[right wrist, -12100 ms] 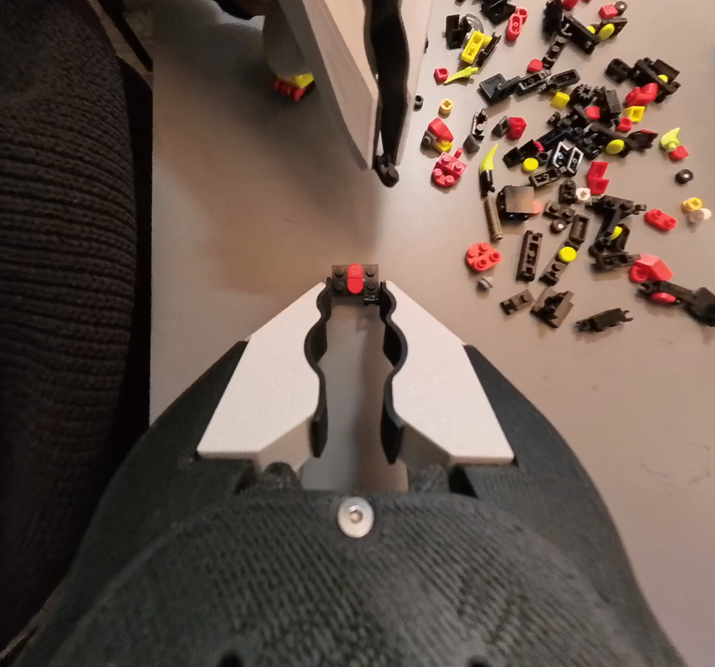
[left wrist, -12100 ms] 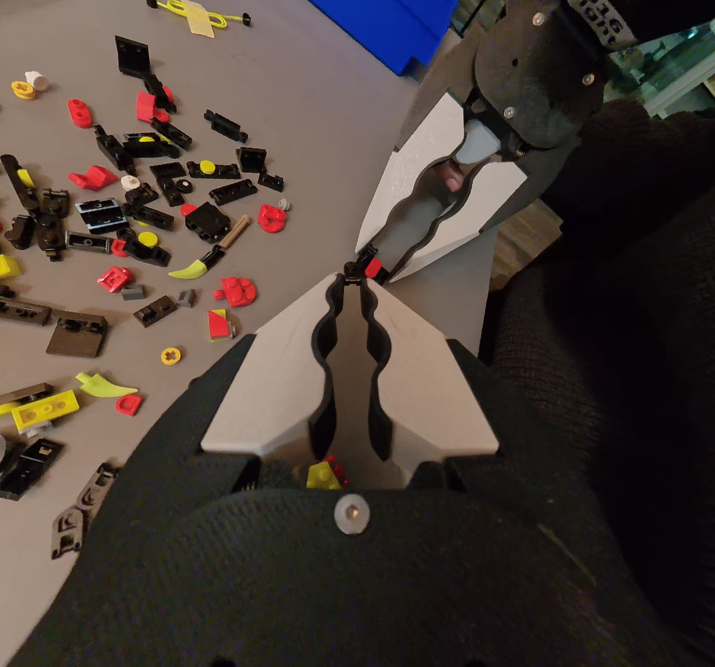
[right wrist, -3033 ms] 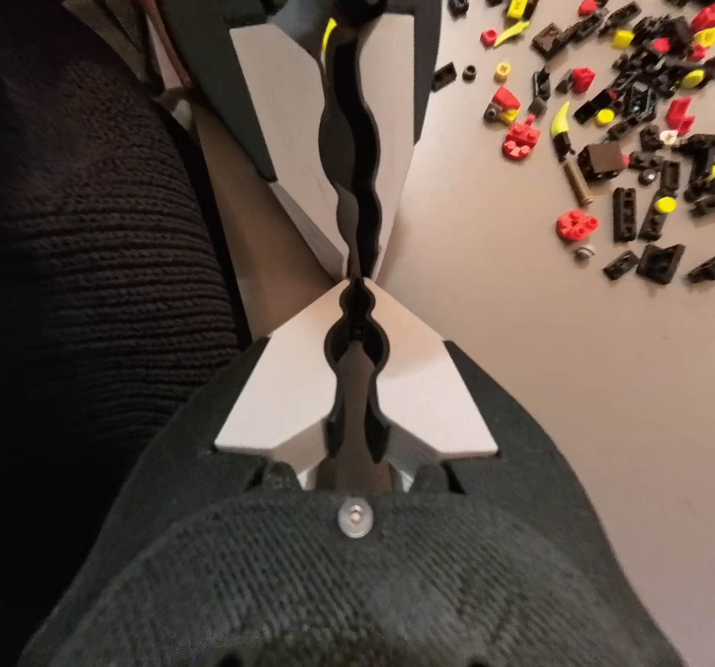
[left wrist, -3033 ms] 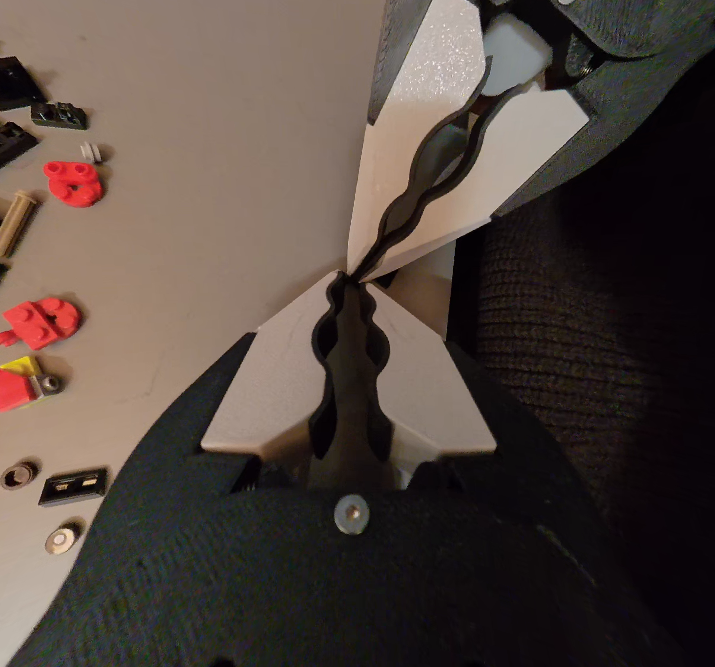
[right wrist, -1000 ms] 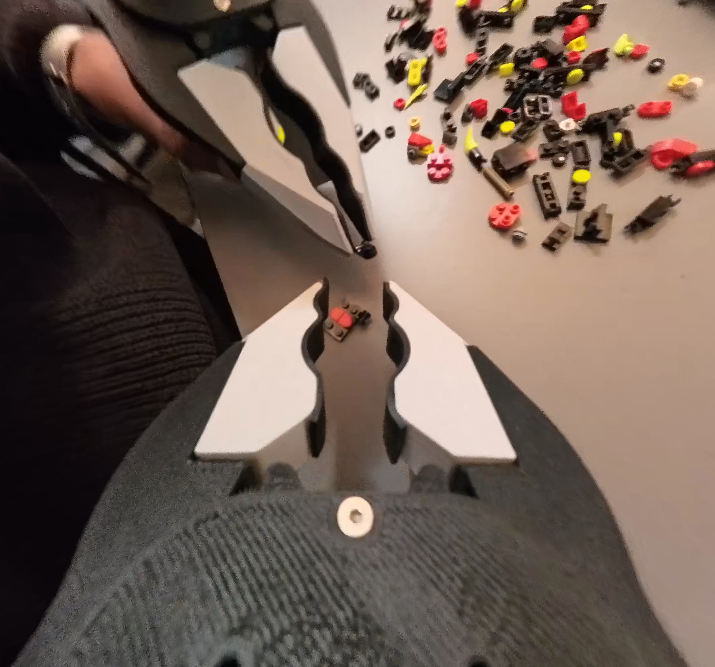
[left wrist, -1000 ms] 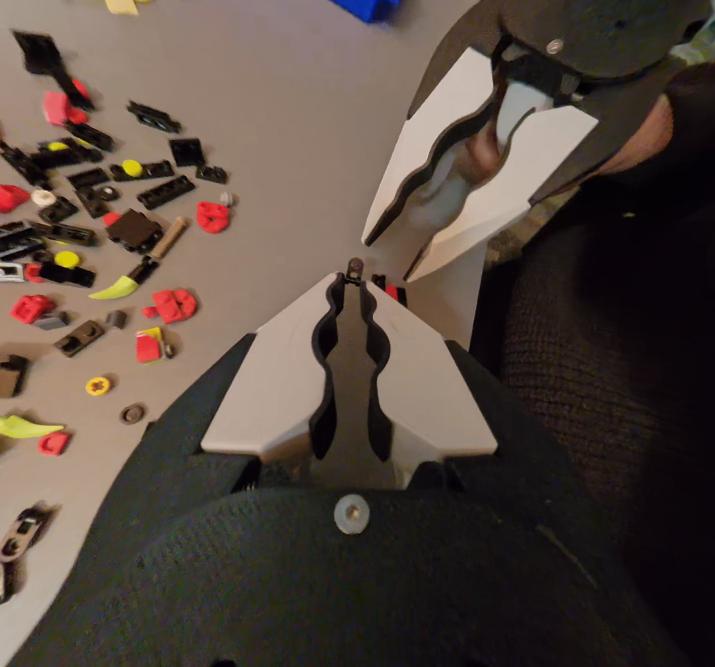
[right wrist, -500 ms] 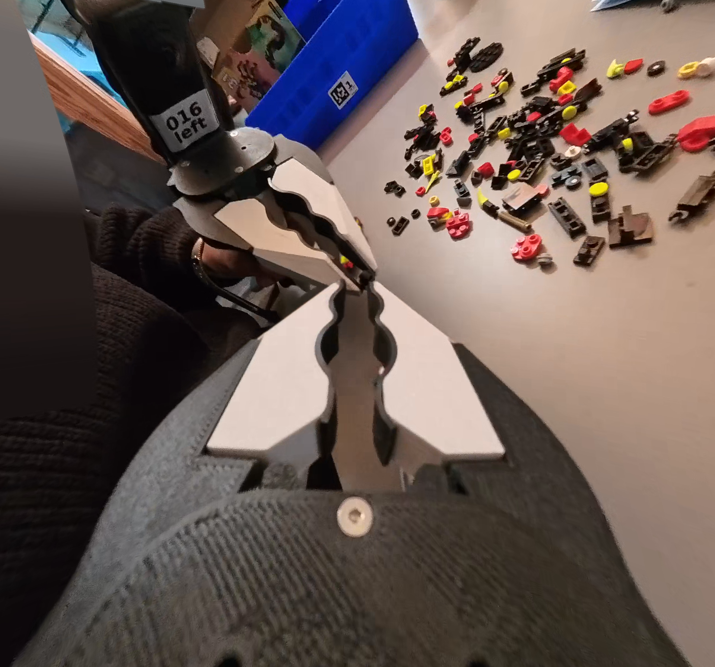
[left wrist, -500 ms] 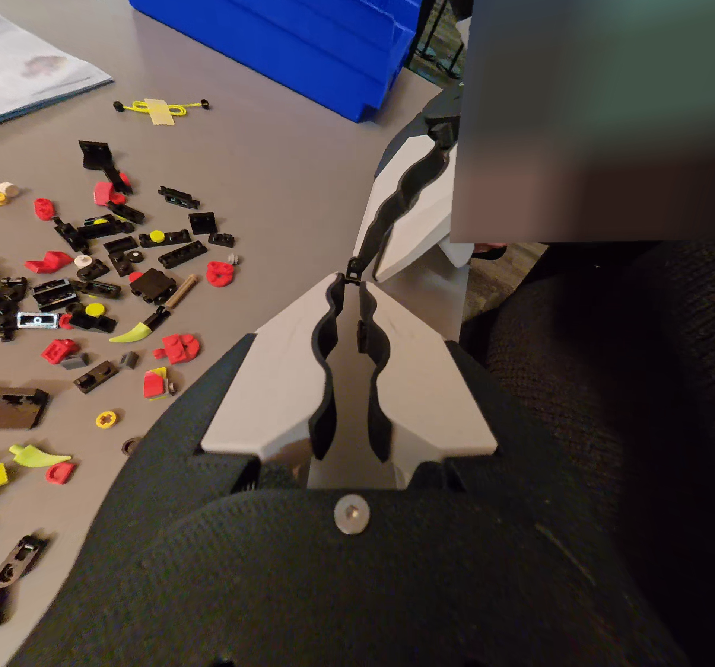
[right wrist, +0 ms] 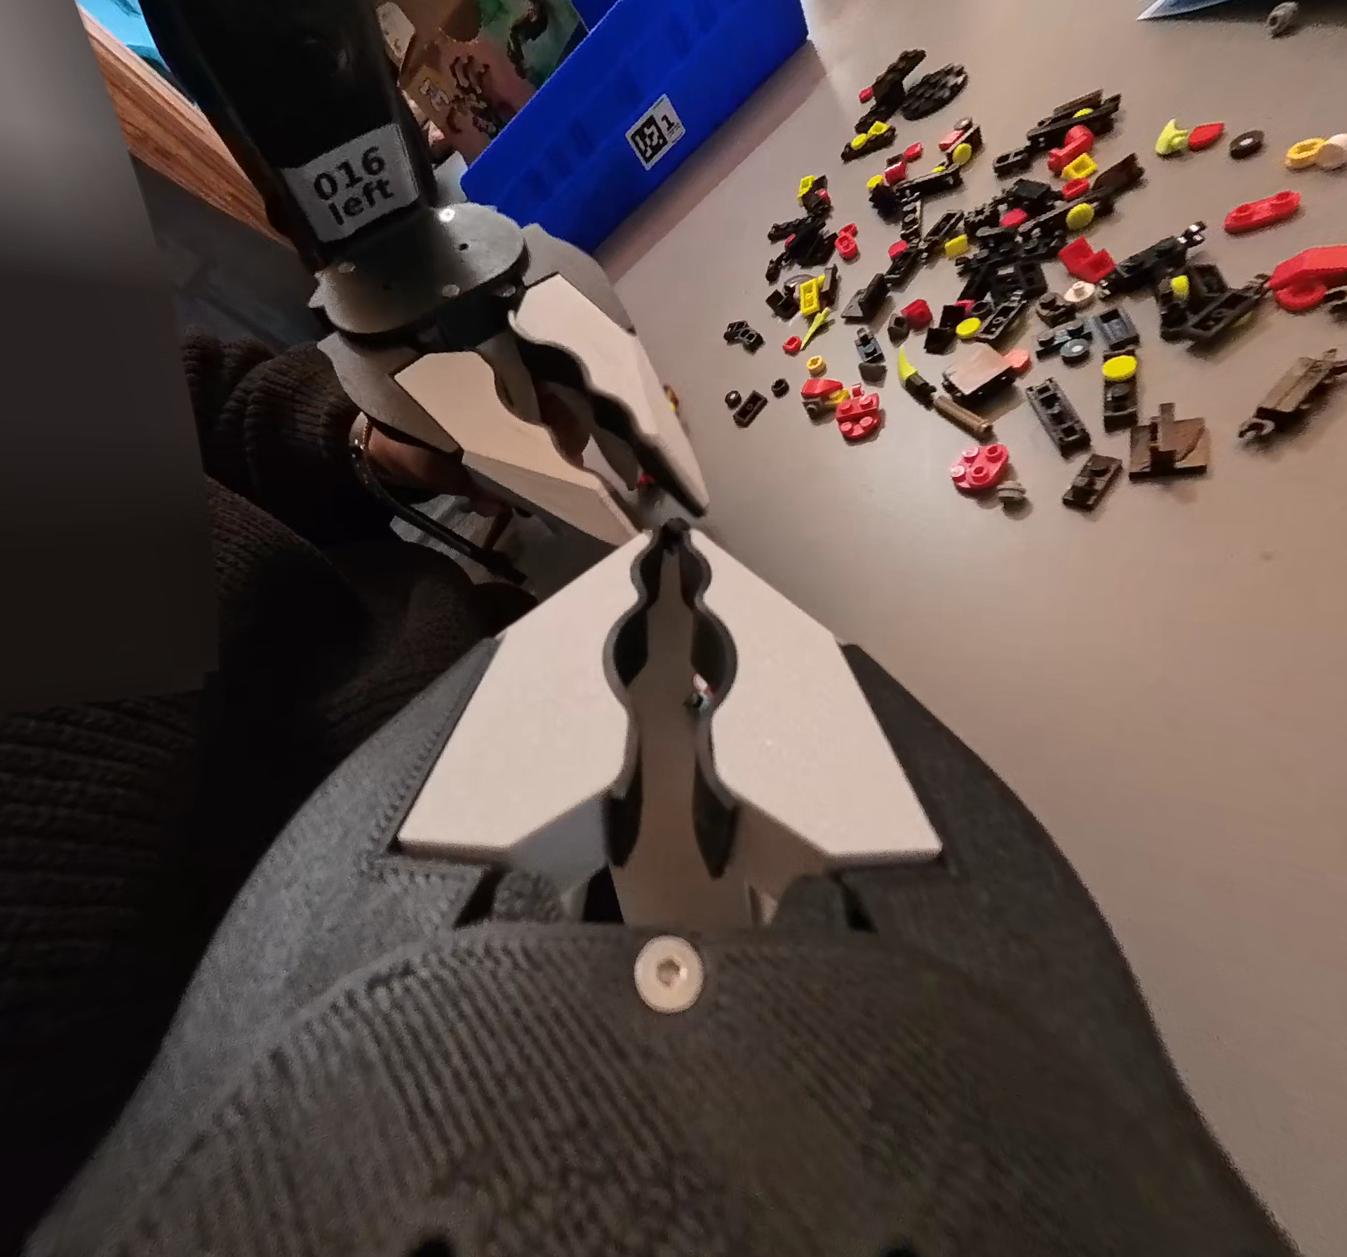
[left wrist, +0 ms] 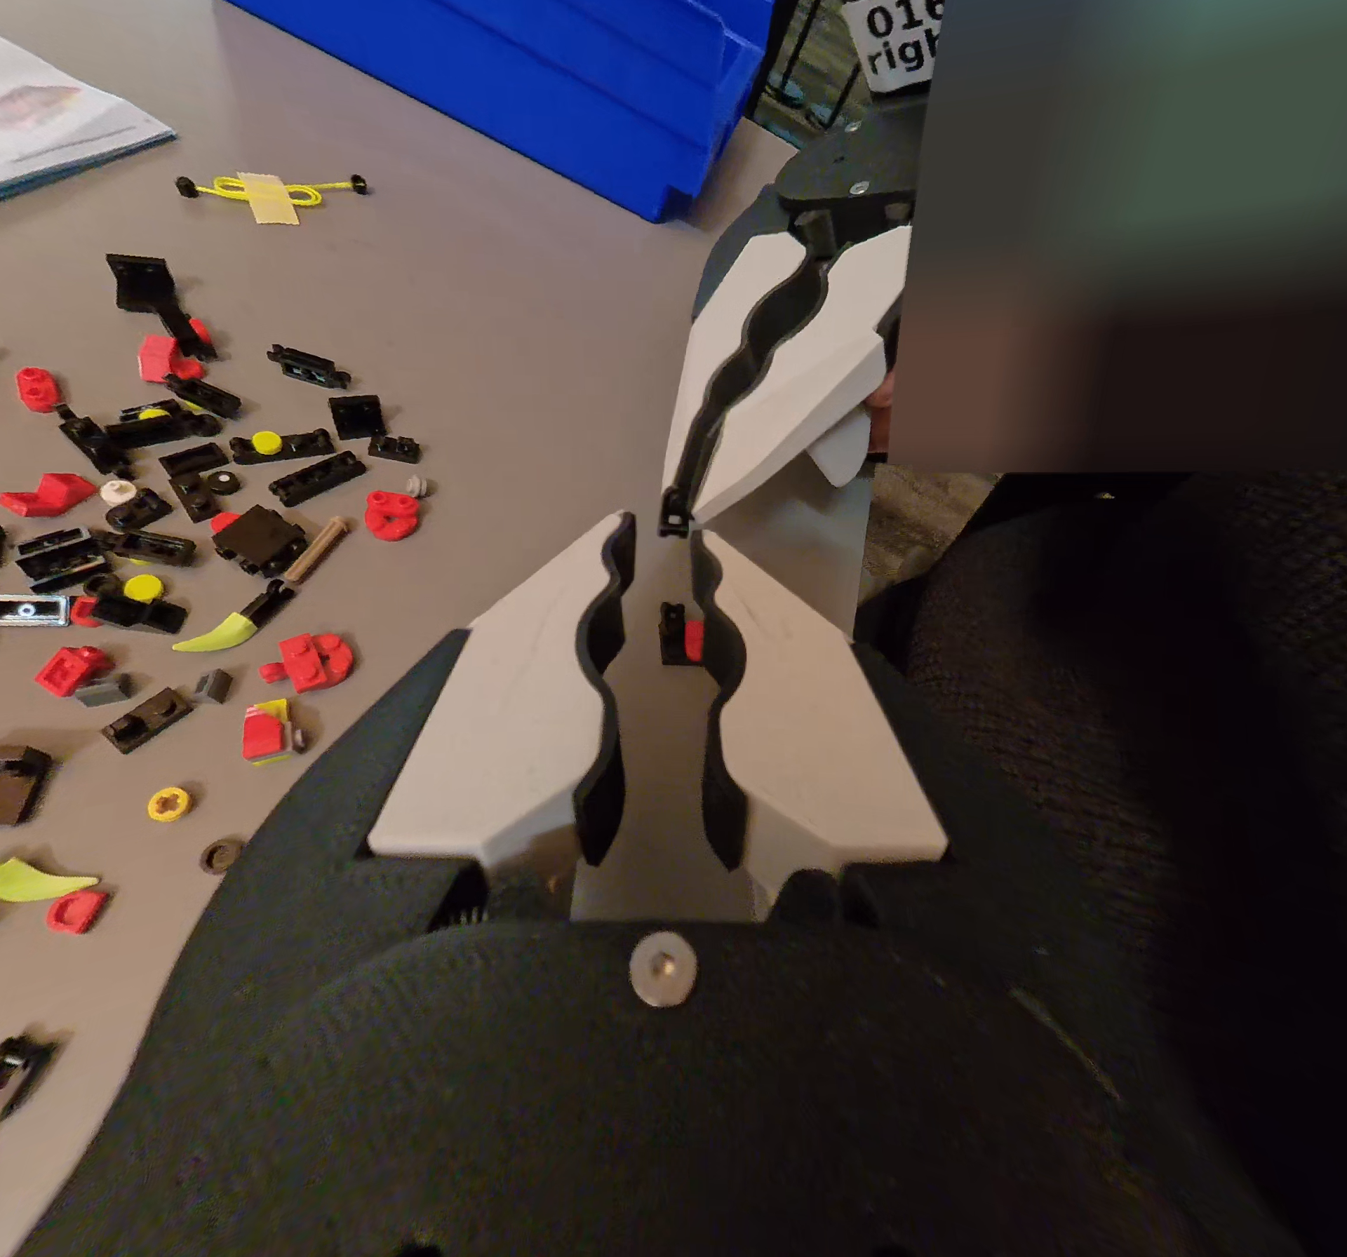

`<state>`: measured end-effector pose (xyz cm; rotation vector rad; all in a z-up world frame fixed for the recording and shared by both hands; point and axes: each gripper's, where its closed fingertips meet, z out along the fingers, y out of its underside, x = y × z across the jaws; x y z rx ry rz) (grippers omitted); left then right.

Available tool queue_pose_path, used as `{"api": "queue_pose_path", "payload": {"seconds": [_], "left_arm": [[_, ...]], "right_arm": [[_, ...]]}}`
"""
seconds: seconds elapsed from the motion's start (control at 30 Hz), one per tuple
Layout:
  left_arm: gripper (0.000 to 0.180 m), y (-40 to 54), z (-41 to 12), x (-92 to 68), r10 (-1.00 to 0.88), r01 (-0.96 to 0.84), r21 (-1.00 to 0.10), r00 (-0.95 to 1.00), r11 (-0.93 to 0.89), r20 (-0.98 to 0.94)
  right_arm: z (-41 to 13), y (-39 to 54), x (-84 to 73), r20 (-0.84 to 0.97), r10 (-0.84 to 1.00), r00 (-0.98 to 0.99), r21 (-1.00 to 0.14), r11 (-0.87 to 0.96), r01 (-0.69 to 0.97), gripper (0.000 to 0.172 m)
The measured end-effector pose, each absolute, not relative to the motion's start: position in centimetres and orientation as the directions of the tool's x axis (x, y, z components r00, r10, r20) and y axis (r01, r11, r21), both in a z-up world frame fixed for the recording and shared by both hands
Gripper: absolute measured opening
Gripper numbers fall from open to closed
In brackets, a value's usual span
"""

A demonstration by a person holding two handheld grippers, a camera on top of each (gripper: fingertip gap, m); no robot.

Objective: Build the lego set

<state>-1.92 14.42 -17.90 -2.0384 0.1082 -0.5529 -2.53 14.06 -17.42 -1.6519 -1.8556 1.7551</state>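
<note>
The small black piece (left wrist: 672,514) sits pinched at the very tips of my right gripper (right wrist: 670,551), above the tabletop (left wrist: 510,274) edge. With so slight a bite, it could twist free. My left gripper (left wrist: 660,530) has its jaws spread and empty. A black-and-red piece (left wrist: 681,632) lies beneath, probably on the tabletop.

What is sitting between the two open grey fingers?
In the left wrist view, a small black-and-red brick piece lies on the grey table between the left gripper's open fingers.

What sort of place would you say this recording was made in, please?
Probably a workshop or lab bench for toy-brick assembly: a grey table strewn with small bricks, a blue storage bin, and a printed booklet.
</note>
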Motion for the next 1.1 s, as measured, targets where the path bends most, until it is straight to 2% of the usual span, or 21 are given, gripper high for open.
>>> {"api": "queue_pose_path", "payload": {"seconds": [0.17, 0.27, 0.33, 0.43, 0.53, 0.67, 0.83, 1.1], "left_arm": [[0.016, 13.9, -18.1, -1.8, -0.342, 0.14, -0.832, 0.865, -0.537, 0.367], [0.015, 13.8, -18.5, -2.2, -0.326, 0.127, -0.825, 0.877, -0.55, 0.352], [0.015, 13.7, -18.8, -2.1, -0.33, 0.127, -0.815, 0.871, -0.565, 0.364], [0.015, 13.6, -19.2, -1.7, -0.338, 0.118, -0.804, 0.865, -0.583, 0.372], [0.015, 13.6, -19.3, -1.5, -0.345, 0.106, -0.802, 0.864, -0.588, 0.367], [0.015, 13.5, -19.3, -1.5, -0.342, 0.112, -0.799, 0.862, -0.591, 0.374], [0.015, 13.5, -19.4, -1.5, -0.34, 0.115, -0.796, 0.861, -0.595, 0.379], [0.014, 13.5, -19.7, -1.6, -0.334, 0.111, -0.788, 0.863, -0.606, 0.379]], "right_arm": [[-19.5, 13.8, -1.4, -0.443, 0.766, -0.465, -0.76, -0.046, 0.648, 0.003], [-22.6, 15.2, -0.4, -0.329, 0.835, -0.441, -0.681, 0.114, 0.723, 0.003], [-23.5, 15.7, 0.0, -0.376, 0.834, -0.403, -0.637, 0.084, 0.766, 0.003], [-23.4, 16.3, -0.1, -0.535, 0.785, -0.312, -0.585, -0.078, 0.808, 0.003], [-23.5, 16.7, -0.2, -0.595, 0.759, -0.264, -0.549, -0.143, 0.824, 0.003], [-23.8, 17.3, -0.6, -0.544, 0.8, -0.252, -0.565, -0.128, 0.815, 0.005], [-22.9, 18.8, -1.2, -0.44, 0.862, -0.25, -0.64, -0.107, 0.761, 0.015], [-23.0, 15.4, 0.5, -0.419, 0.821, -0.389, -0.628, 0.048, 0.777, 0.005]]}}
